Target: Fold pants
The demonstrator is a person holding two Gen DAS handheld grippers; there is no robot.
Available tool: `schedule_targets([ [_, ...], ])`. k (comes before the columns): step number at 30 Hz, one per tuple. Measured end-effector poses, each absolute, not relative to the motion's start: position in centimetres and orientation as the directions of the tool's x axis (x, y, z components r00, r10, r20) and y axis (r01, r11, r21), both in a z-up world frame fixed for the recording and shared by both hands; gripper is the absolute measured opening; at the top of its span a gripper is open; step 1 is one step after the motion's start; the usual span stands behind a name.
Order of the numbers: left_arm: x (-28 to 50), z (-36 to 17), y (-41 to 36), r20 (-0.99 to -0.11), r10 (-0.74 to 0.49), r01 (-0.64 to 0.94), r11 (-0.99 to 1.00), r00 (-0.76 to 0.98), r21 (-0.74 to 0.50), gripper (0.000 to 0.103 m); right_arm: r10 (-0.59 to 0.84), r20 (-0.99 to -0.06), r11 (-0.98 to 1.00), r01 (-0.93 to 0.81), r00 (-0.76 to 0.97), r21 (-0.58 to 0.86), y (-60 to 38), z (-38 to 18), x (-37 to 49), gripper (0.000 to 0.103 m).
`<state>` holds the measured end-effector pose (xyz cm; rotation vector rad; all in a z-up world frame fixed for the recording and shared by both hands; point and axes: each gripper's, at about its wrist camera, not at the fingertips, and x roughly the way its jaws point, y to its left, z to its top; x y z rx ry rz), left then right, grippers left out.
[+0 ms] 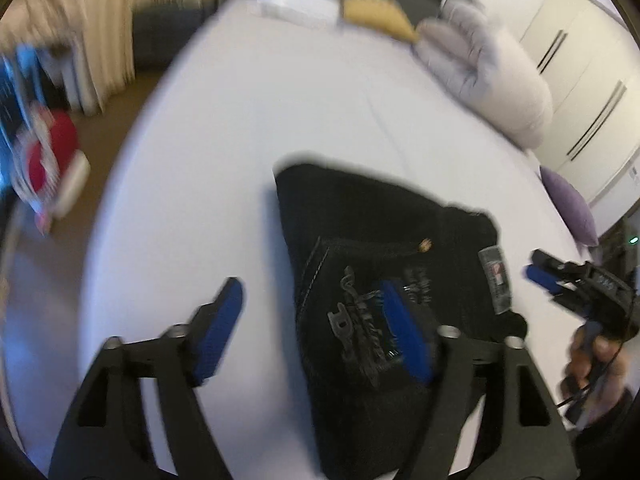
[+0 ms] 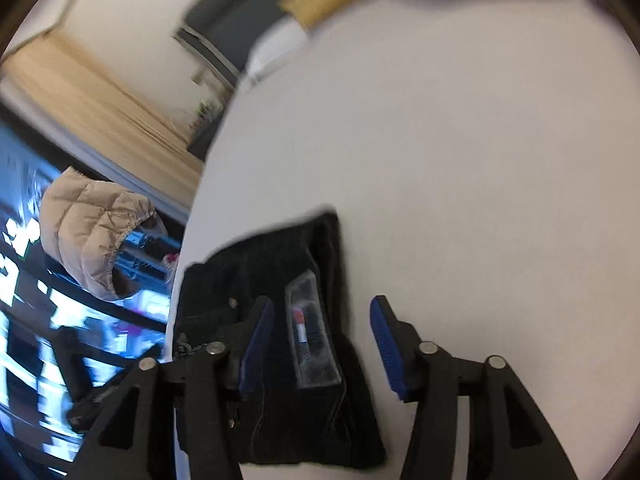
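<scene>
Black pants lie folded into a compact bundle on the white bed, with a grey waist label and stitched pocket facing up. My left gripper is open above the bundle's left edge, one blue pad over the sheet and the other over the pocket. My right gripper is open over the same pants, straddling the label. It also shows in the left wrist view, held by a hand at the right of the bundle. Neither gripper holds cloth.
Pillows and a yellow cushion lie at the head of the bed, with a grey garment and a purple cushion along the right side. A beige puffer jacket hangs left of the bed. White wardrobe doors stand at the right.
</scene>
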<state>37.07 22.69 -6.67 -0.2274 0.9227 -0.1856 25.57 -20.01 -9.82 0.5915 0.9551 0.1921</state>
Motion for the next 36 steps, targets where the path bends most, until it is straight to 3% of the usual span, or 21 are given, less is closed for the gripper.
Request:
schedule_targets([
  [2,33.6,-2.8,22.1,-0.707,-0.197,0.074,0.977,0.68,-0.201,0.091,0.304,-0.659,0.891,0.039,0.687,0.452,-19.6,-5.0,22.7,0.065],
  [4,28.9,1.9,20.7,-0.607,-0.101,0.067,0.995,0.788,-0.078,0.099,0.226,-0.579,0.928,0.007,0.784,0.372,-19.3,-0.8,20.0,0.078],
  [6,23.9,6.7,19.1,-0.469,-0.009,0.027,0.999,0.883,0.032,0.103,0.135,-0.454,0.954,0.008,0.881,0.299,-18.8,3.6,16.4,0.103],
  [11,15.2,16.9,16.4,-0.189,0.179,-0.154,0.978,0.965,0.138,0.103,-0.06,-0.121,0.983,0.08,0.991,0.167,-17.7,12.8,7.4,0.103],
  [17,5.6,24.0,15.0,0.035,0.292,-0.294,0.941,0.956,0.166,0.103,-0.117,0.096,0.985,0.103,0.988,0.142,-17.8,19.9,-1.0,0.103],
  [19,3.4,25.4,15.0,0.015,0.374,-0.372,0.918,0.927,0.137,0.103,-0.124,0.143,0.984,0.103,0.982,0.146,-18.0,21.4,-3.4,0.103],
  [26,1.4,24.9,15.1,-0.157,0.37,-0.349,0.925,0.916,0.15,0.103,-0.125,0.181,0.991,0.114,0.976,0.069,-15.1,24.0,-6.6,0.103],
  [29,2.1,22.5,15.0,-0.281,0.323,-0.294,0.945,0.903,0.141,0.103,-0.133,0.098,0.991,0.13,0.986,0.039,-14.0,23.4,-6.1,0.103],
  [36,6.4,14.2,14.4,-0.53,0.177,-0.168,0.984,0.829,0.066,0.103,-0.154,-0.286,0.985,0.171,0.946,0.035,-12.7,17.8,-2.0,0.103],
])
